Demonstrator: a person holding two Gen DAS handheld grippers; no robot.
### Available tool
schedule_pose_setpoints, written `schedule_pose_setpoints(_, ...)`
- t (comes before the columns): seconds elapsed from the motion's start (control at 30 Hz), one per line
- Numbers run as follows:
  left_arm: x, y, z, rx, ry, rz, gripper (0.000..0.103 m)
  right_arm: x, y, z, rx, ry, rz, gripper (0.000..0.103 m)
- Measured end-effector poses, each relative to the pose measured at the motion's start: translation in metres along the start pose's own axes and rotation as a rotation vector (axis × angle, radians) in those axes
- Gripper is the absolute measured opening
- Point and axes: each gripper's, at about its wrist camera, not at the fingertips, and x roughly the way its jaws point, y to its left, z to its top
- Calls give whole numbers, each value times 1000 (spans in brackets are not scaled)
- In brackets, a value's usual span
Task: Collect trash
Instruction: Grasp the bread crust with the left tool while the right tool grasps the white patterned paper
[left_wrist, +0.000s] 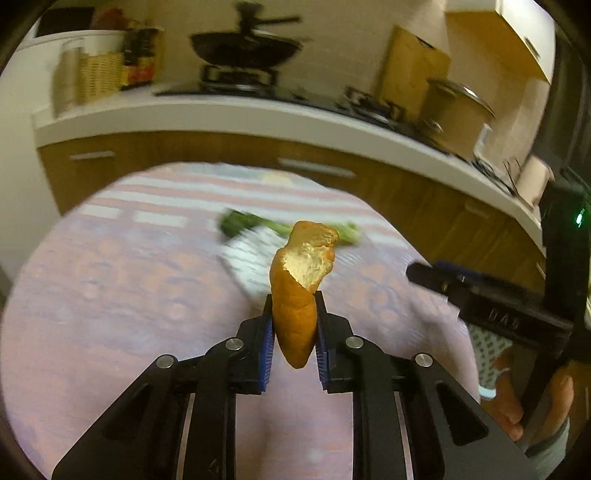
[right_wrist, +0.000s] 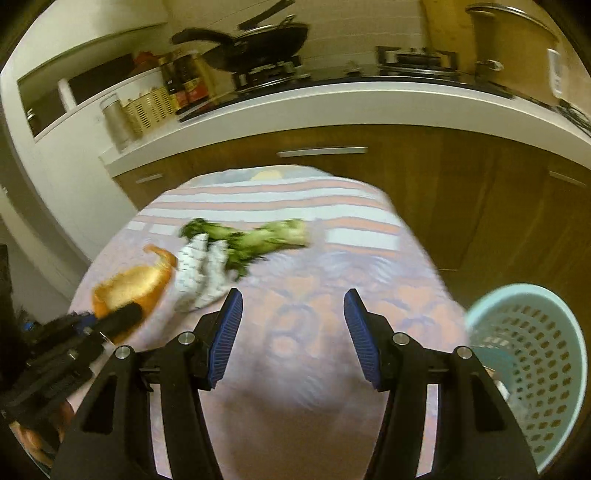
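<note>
An orange peel (left_wrist: 297, 295) stands upright between the blue pads of my left gripper (left_wrist: 294, 317), which is shut on it and holds it above the patterned tablecloth (left_wrist: 110, 295). The same orange peel (right_wrist: 129, 284) shows at the left of the right wrist view, held by the left gripper (right_wrist: 122, 315). Behind it on the cloth lie a crumpled white patterned paper (right_wrist: 195, 273) and green vegetable scraps (right_wrist: 258, 236). My right gripper (right_wrist: 293, 317) is open over the cloth with nothing between its pads. A pale blue perforated basket (right_wrist: 532, 365) stands off the table's right edge.
A white kitchen counter (right_wrist: 332, 99) with wooden drawers below runs behind the table, bearing a black pan (right_wrist: 251, 40), a large pot (right_wrist: 513, 40), bottles and a woven basket (right_wrist: 147, 107). A person's hand (left_wrist: 517, 406) is at the lower right of the left wrist view.
</note>
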Motion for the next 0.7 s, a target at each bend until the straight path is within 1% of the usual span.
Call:
schedule_pose_setpoints(0.1,-2,28,5,-33,-37,61,18,21,27,2,-37,32,27,54)
schedule_pose_setpoints(0.2,-1,53,7,-87,-33,67,18,47,53,2,-73,74,58,54)
schedule_pose_setpoints(0.27,0,64,8,-107,-34,69,19,58,63,2,-81,89,66,54)
schedule_pose_setpoints(0.37,3,76,10,-116,-39,66,19,74,67,4,-79,93,35,54)
schedule_pose_setpoints(0.53,13,83,9,-111,-53,65,20,83,67,8,-39,103,91,53)
schedule_pose_setpoints(0.63,21,88,7,-125,-37,48,20,92,69,11,-20,113,80,47)
schedule_pose_setpoints(0.67,20,89,6,-128,-35,44,20,97,69,11,-11,125,85,39)
schedule_pose_setpoints(0.7,21,90,6,-130,-35,41,20,99,69,10,-13,125,79,35)
